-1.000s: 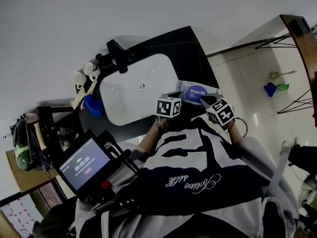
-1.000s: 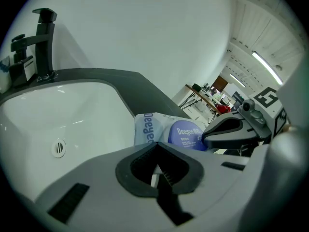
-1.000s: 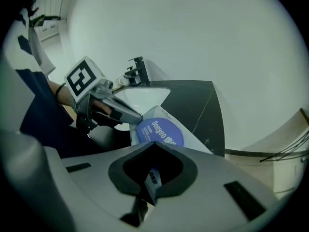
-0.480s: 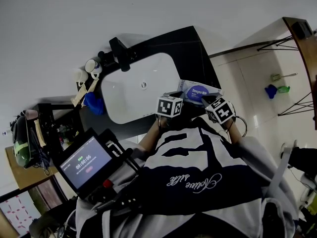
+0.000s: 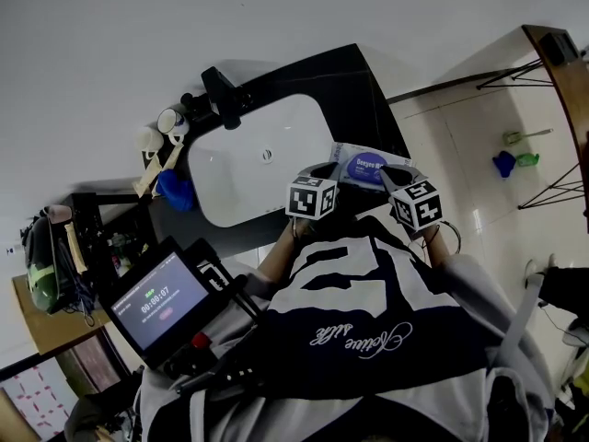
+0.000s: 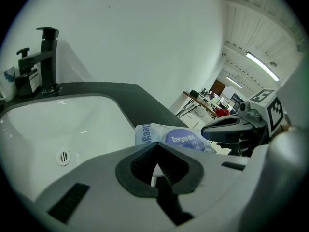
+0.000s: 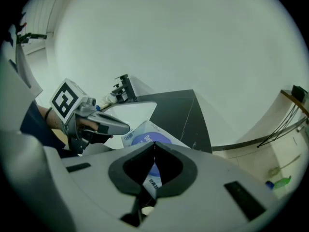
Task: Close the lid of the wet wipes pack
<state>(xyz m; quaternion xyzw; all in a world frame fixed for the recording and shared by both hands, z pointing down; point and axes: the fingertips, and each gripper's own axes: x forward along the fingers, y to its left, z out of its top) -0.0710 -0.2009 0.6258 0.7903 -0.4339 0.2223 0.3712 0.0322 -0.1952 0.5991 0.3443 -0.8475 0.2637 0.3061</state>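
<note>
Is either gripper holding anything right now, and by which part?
Nothing is held. The left gripper and right gripper both have jaws shut on nothing; the pack lies on the counter beyond their tips.

Top (image 5: 368, 320): dark navy with broad white blocks, and white cursive script ran across the dark panel. Pale grey cloth showed at its edges.

Left gripper (image 6: 155, 145) and right gripper (image 7: 154, 145) were alike, with smooth pale grey shells. Dark grey fingers (image 6: 167, 170) had ribbed inner faces and sat in a dark collar. A dark slot (image 6: 67, 203) was set in the shell behind the fingers.

Behind the fingers each carried a white cube with black square markers, left cube (image 5: 311, 198) and right cube (image 5: 416, 205).
</note>
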